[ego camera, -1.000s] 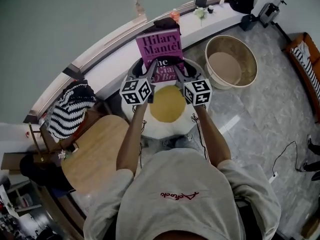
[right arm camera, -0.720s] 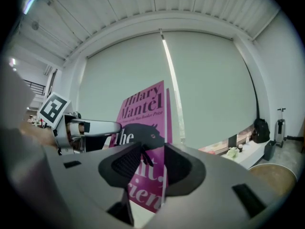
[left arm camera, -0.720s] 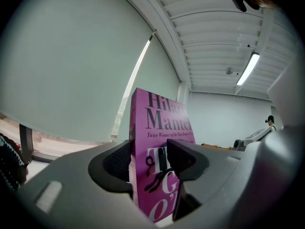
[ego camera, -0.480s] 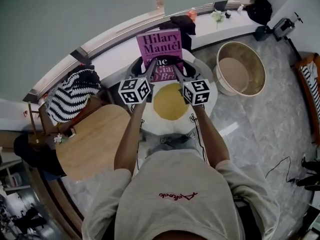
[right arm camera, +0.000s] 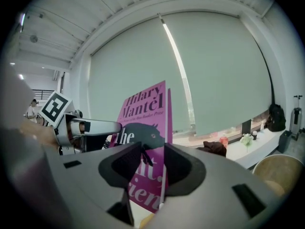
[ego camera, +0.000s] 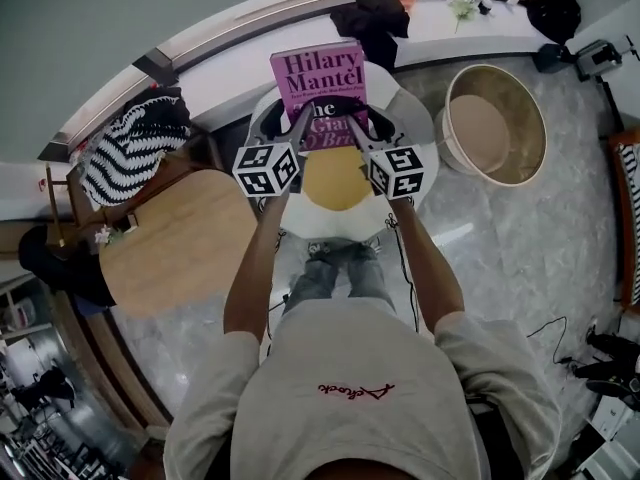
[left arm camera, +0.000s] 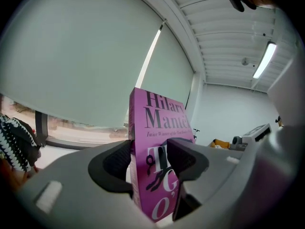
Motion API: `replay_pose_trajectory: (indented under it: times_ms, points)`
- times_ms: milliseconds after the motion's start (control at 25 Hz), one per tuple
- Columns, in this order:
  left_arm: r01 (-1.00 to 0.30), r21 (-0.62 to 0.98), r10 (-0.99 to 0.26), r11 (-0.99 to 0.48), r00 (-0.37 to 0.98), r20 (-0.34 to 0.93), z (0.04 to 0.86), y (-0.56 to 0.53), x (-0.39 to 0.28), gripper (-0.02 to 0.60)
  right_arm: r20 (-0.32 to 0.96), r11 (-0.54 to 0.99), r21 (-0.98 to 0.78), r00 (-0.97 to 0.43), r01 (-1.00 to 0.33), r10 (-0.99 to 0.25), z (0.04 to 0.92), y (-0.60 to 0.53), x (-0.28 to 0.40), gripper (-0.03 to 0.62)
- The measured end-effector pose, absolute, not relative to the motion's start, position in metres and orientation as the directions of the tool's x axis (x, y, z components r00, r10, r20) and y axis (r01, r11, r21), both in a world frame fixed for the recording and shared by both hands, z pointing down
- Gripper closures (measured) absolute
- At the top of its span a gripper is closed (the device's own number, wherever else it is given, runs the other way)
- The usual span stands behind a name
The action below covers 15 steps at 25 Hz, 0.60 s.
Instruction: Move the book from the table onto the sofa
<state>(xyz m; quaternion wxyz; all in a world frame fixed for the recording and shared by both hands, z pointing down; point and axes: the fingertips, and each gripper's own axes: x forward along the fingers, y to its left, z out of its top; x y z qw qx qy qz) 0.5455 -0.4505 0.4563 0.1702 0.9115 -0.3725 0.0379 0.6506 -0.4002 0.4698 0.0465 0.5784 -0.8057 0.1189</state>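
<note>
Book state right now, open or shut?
Shut, upright: the book shows one flat cover, left tool clamping one side edge, right tool the other.

**Lettering you can read**

On the pink book [ego camera: 318,78] you can read "Hilary Mantel" in large dark letters. The left gripper view adds a small line beginning "Twice Winner of the". Of the title below, you get only "The" and broken fragments. The red script [ego camera: 357,391] on your grey shirt [ego camera: 300,358] is not legible.
</note>
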Motion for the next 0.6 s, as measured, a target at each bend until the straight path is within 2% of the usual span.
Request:
replay_pose_trajectory:
  times_ms: [600]
  points:
    - [-0.753, 0.368, -0.673, -0.546, 0.656, 0.343, 0.578, -0.415, 0.538, 0.354, 0.363, 0.337, -0.226, -0.4, -0.914, -0.842, 0.586, -0.369, 0.646, 0.439]
